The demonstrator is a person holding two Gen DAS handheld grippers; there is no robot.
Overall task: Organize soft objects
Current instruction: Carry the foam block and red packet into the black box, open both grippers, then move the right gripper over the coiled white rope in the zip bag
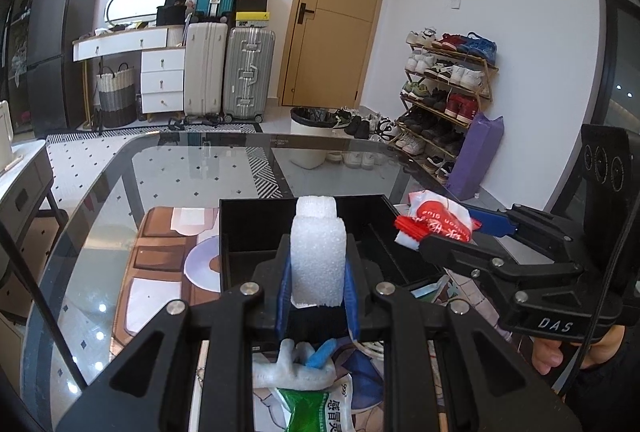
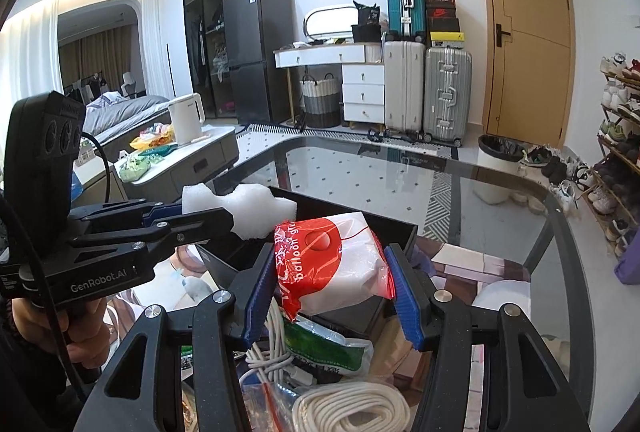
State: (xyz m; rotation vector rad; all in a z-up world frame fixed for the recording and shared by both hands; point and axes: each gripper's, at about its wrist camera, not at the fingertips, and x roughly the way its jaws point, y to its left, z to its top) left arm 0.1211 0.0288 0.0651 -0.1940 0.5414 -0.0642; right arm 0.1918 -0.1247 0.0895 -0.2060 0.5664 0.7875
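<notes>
1. Left wrist view: the left gripper (image 1: 318, 272) has its fingers closed on a white foam piece (image 1: 317, 252), held upright and squeezed at its lower half, so the soft block stands clear above the black box (image 1: 256, 228)
2. Right wrist view: the right gripper (image 2: 332, 272) has its blue fingers pressed on both sides of a red-and-white bag (image 2: 336, 264), which sits between them just in front of the black box and partly over its near wall
3. Both soft things hang over or at the near edge of the black box, which I judge to be the bin they are meant for; carrying them side by side lets both be dropped in one pass
4. Nearer than the black box, on the glass surface (image 1: 200, 160), lie a green-and-white sachet (image 2: 328, 348), a coil of white rope (image 2: 352, 408) and a white cable (image 2: 272, 344), not yet sorted
5. Foam and bag yield under pressure, so a firm pinch is likely what keeps them from slipping
6. Next, each load needs to be well inside the black box walls before the fingers let go
</notes>
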